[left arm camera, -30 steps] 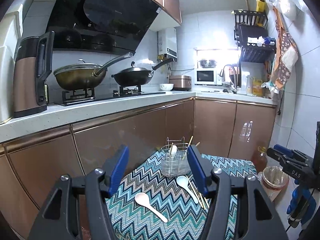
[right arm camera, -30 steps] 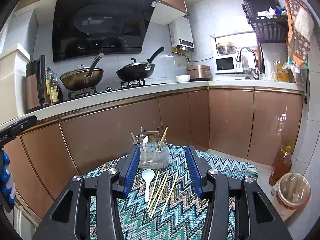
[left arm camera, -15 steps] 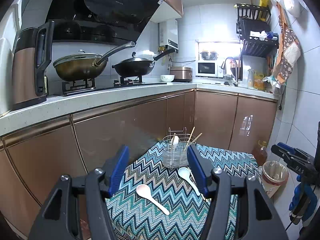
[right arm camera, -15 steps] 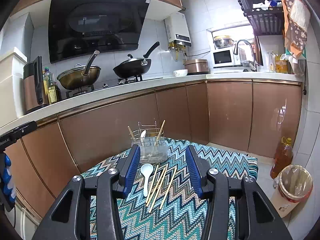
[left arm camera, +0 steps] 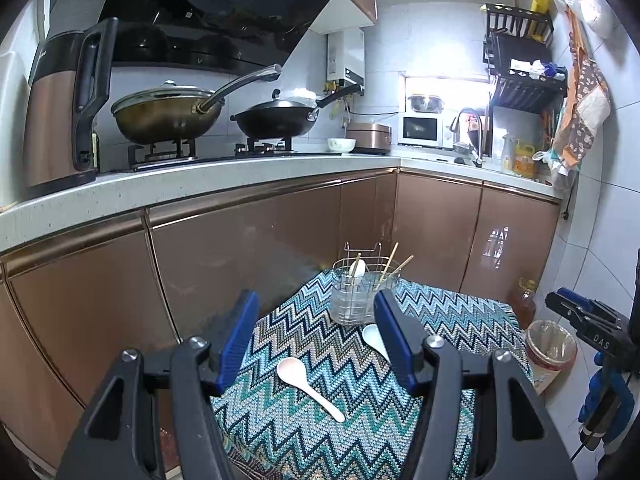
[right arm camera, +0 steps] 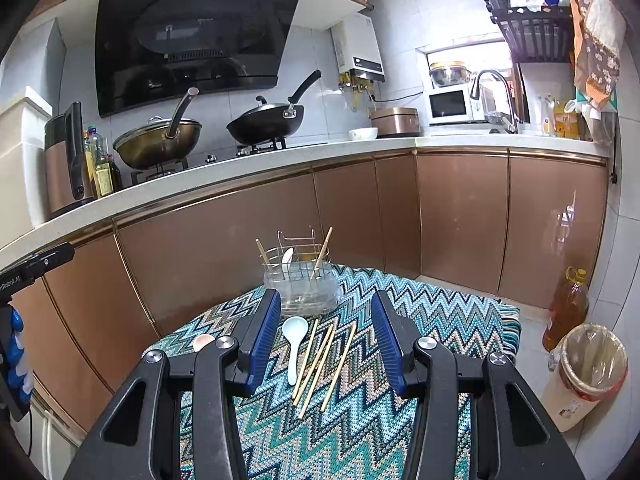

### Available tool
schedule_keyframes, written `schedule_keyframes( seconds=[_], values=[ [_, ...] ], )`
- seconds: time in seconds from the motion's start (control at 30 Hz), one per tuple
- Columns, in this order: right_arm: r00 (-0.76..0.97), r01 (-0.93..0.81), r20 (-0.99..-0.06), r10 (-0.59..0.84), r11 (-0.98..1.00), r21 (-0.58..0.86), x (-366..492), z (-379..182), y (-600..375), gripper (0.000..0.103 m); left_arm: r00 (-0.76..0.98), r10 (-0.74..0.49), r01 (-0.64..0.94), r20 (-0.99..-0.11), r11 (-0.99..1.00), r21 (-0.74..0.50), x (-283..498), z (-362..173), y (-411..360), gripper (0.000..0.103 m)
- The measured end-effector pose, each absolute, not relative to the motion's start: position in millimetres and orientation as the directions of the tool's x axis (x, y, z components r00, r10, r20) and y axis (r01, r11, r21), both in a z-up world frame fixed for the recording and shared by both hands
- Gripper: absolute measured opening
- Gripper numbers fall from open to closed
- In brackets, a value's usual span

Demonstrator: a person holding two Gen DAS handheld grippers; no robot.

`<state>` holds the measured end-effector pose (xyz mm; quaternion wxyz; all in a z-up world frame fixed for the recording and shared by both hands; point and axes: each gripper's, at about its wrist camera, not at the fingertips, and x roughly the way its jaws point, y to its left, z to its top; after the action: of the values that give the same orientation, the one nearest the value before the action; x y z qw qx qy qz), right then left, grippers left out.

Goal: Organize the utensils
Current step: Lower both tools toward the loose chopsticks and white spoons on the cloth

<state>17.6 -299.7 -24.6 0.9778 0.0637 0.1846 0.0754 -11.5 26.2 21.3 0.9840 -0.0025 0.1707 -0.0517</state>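
Observation:
A wire utensil holder (left arm camera: 362, 296) (right arm camera: 300, 280) stands at the far end of a zigzag cloth (left arm camera: 320, 432) (right arm camera: 400, 420). It holds a white spoon and two chopsticks. One white spoon (left arm camera: 308, 384) lies between my left gripper's fingers. A second white spoon (left arm camera: 374, 338) (right arm camera: 294, 344) lies nearer the holder. Several wooden chopsticks (right arm camera: 322, 364) lie beside it, between my right gripper's fingers. My left gripper (left arm camera: 316, 344) is open and empty above the cloth. My right gripper (right arm camera: 326, 344) is open and empty too.
Copper cabinets (right arm camera: 240, 248) and a counter with two woks (right arm camera: 168, 140) stand behind the cloth. An oil bottle (right arm camera: 568, 304) and a lined bin (right arm camera: 588, 372) stand on the floor at the right. The right gripper's body (left arm camera: 592, 324) shows at the left view's right edge.
Both grippers have risen and tilted a little, so the holder and cloth sit lower in both views. No utensil has moved. Both stay open.

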Motion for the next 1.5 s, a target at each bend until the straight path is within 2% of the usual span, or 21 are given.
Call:
schedule_keyframes(
  seconds=[0.9,1.5],
  values=[
    [0.902,-0.105,-0.397,0.169,0.978,0.178,25,-47,-305,0.047,0.922,-0.105,0.091,-0.372,0.994,-0.055,-2,10,28,0.058],
    [0.889,-0.103,-0.424,0.170,0.979,0.176,29,-57,-303,0.047,0.912,-0.107,0.065,-0.396,0.991,-0.120,10,2,38,0.058]
  ],
)
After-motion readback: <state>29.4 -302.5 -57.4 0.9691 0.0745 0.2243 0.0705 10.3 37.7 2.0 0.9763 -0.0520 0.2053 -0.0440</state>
